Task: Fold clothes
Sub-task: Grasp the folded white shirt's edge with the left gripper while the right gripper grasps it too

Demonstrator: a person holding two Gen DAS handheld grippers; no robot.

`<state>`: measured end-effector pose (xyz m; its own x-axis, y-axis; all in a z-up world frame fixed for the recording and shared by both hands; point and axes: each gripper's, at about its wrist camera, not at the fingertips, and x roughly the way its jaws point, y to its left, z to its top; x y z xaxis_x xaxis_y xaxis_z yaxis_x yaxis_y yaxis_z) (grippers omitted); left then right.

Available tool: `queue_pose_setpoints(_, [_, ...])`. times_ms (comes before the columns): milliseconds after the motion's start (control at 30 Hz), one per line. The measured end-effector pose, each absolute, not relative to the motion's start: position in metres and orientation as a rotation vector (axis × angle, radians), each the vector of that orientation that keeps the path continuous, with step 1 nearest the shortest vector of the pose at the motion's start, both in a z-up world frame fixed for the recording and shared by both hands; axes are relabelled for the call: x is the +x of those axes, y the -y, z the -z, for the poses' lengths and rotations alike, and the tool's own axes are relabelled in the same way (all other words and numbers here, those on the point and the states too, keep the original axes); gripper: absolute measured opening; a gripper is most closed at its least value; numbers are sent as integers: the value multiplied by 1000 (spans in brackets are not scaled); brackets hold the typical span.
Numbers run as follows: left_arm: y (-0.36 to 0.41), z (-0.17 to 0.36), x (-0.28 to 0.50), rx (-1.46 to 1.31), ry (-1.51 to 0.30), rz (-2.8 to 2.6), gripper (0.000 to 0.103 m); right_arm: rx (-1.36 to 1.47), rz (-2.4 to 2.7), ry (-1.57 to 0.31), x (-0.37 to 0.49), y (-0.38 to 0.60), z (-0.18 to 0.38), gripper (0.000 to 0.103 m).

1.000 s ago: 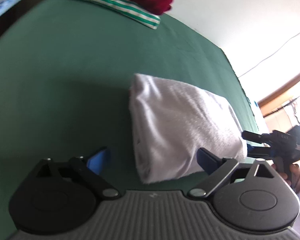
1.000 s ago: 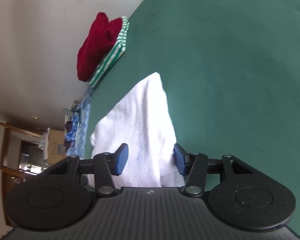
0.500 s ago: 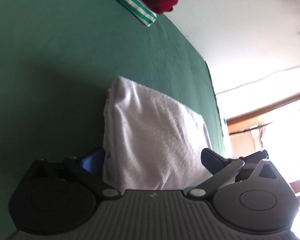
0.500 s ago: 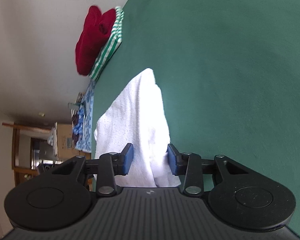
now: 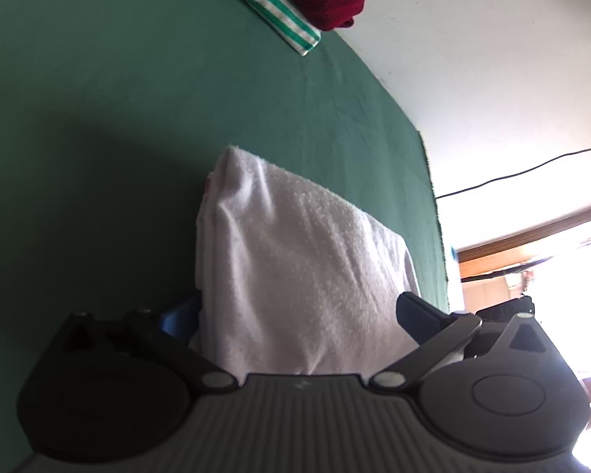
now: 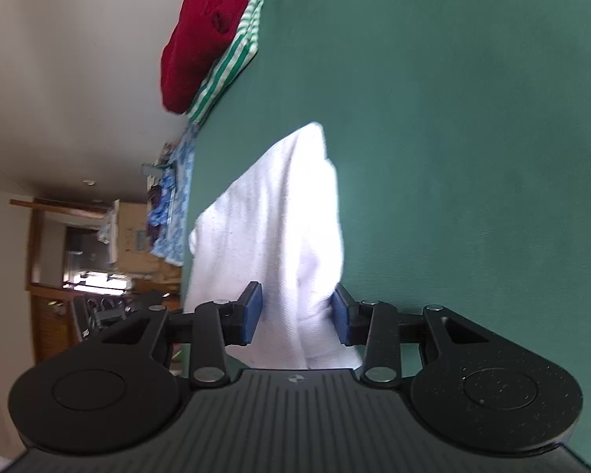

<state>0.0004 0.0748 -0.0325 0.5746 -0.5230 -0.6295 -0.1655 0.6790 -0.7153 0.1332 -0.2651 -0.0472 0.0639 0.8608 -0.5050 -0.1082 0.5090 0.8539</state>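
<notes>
A folded white towel (image 5: pixel 295 276) lies on the green bench (image 5: pixel 118 98), between the two grippers, which come at it from opposite ends.

In the left wrist view the left gripper (image 5: pixel 295 315) has its fingers (image 5: pixel 417 307) spread wide, one on each side of the towel's near end. The left blue pad is half hidden behind the towel's edge; the right one stands just beside the cloth. Whether either pad touches the towel cannot be told.

In the right wrist view the right gripper (image 6: pixel 297 311) has its fingers (image 6: pixel 250 311) at a middling gap with a bunched end of the towel (image 6: pixel 279 236) between them. The blue pads sit against the cloth on both sides and pinch it.

At the far edge of the bench, by the wall, a red garment (image 6: pixel 201 43) rests on a green-and-white striped cloth (image 6: pixel 232 63), well apart from the towel. Blue patterned fabric (image 6: pixel 173 201) hangs beyond the bench edge.
</notes>
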Motion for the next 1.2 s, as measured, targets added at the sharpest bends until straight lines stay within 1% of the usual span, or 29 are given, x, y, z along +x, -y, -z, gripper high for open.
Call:
queue_pose_setpoints(67, [-65, 30, 2, -775, -957, 231, 101, 752, -855, -1296, 134, 257, 49, 40])
queue_pose_setpoints(133, [-55, 28, 1, -714, -949, 224, 100, 754, -851, -1284, 133, 258, 50, 38])
queue_pose_setpoints(233, [-46, 29, 0, -659, -935, 208, 100, 751, -844, -1267, 130, 261, 51, 32])
queue_pose_setpoints(300, [-44, 28, -2, -633, -928, 198, 95, 755, -830, -1253, 126, 262, 51, 30])
queue_pose_setpoints(367, [-47, 29, 0, -616, -927, 186, 79, 755, -813, -1239, 121, 261, 50, 30])
queue_pose_setpoints(400, [-50, 30, 0, -626, -925, 187, 75, 752, -805, -1231, 119, 261, 49, 30])
queue_pose_setpoints(467, [-56, 33, 2, -647, -919, 186, 63, 772, -780, -1218, 114, 260, 49, 30])
queue_pose_setpoints(567, [-51, 36, 3, -624, -904, 164, 55, 803, -745, -1201, 107, 260, 50, 29])
queue_pose_setpoints(600, [-45, 34, 4, -588, -903, 153, 54, 798, -735, -1194, 105, 259, 49, 29])
queue_pose_setpoints(633, [-39, 31, 5, -549, -901, 145, 49, 781, -725, -1186, 103, 256, 47, 29])
queue_pose_setpoints(700, [-31, 27, 8, -492, -894, 128, 44, 732, -704, -1170, 100, 250, 40, 29])
queue_pose_setpoints(767, [-29, 23, 8, -474, -883, 118, 35, 677, -688, -1156, 99, 244, 29, 27])
queue_pose_setpoints(867, [-28, 13, 11, -437, -878, 107, 27, 590, -685, -1127, 100, 233, 10, 25])
queue_pose_setpoints(1067, [-18, -24, 36, -219, -860, 77, 21, 375, -714, -1055, 116, 201, -31, 23])
queue_pose_setpoints(1200, [-21, -33, 55, -121, -857, 64, 17, 323, -722, -1016, 126, 184, -43, 22])
